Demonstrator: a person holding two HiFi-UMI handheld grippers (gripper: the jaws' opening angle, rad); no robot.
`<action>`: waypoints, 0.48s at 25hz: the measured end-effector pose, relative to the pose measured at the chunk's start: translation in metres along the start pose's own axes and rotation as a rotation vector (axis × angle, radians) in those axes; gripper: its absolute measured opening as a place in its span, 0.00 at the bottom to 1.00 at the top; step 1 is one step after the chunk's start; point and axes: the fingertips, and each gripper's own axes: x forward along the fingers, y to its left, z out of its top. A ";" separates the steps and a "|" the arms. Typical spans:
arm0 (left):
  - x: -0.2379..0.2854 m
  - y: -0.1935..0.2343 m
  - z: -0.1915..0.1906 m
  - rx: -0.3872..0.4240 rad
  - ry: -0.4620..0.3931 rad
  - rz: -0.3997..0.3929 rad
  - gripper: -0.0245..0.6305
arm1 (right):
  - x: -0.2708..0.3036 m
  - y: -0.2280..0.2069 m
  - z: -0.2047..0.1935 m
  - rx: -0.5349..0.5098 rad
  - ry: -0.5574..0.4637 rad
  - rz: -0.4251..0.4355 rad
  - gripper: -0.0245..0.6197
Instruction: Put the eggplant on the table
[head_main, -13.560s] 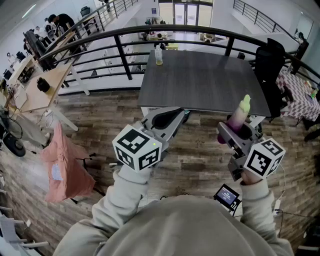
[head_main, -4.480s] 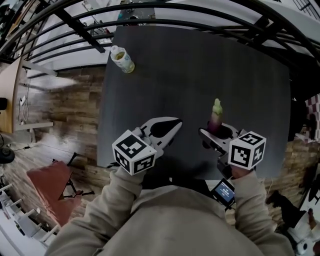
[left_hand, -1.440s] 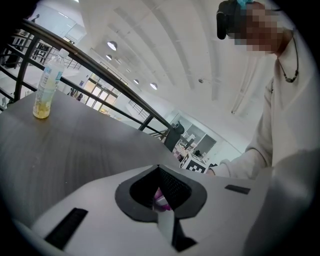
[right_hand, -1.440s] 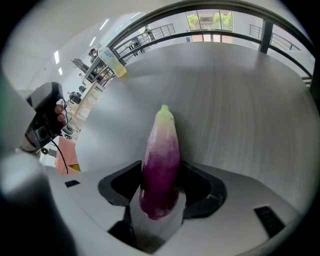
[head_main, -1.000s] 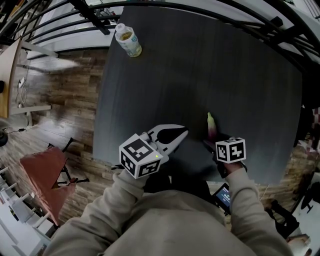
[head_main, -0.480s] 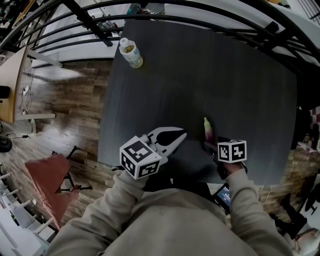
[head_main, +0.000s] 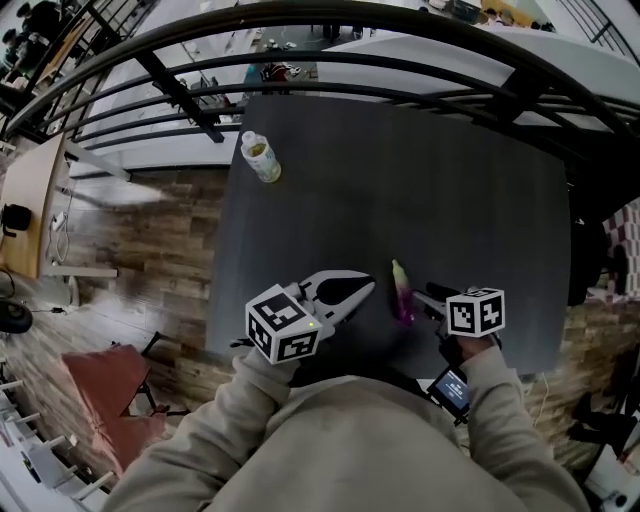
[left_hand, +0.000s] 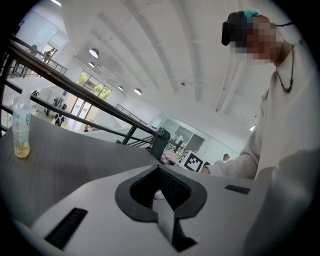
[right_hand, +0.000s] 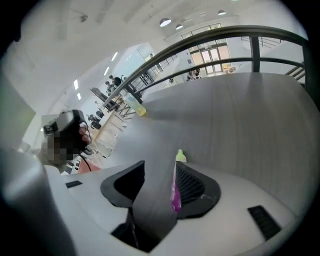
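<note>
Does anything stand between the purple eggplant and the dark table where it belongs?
Nothing visible: the purple, green-tipped eggplant already lies on the dark grey table, well clear of the clear plastic bottle.

A: What's worn?

B: A pale greyish-beige sweatshirt (head_main: 350, 450), filling 6 o'clock of the head view; soft, creased cloth.

A: Sleeves?

B: Long; the left sleeve (head_main: 235, 410) at 7 o'clock, the right sleeve (head_main: 492, 398) at 5 o'clock; same cloth; the left one ends in a gathered cuff (head_main: 262, 362).

A: On the head?

B: In the left gripper view, at 1 o'clock, a black headset (left_hand: 236, 29) with a teal patch on top; a thin dark cord (left_hand: 286, 89) at the neck; the right gripper view shows that headset at 9 o'clock.
</note>
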 end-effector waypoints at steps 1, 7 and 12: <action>0.000 -0.002 0.006 0.009 -0.007 -0.006 0.04 | -0.007 0.006 0.008 0.004 -0.026 0.027 0.31; 0.009 -0.022 0.034 0.072 -0.009 -0.042 0.04 | -0.052 0.038 0.049 -0.012 -0.170 0.123 0.08; 0.013 -0.034 0.058 0.133 -0.014 -0.060 0.04 | -0.084 0.067 0.078 -0.095 -0.300 0.161 0.06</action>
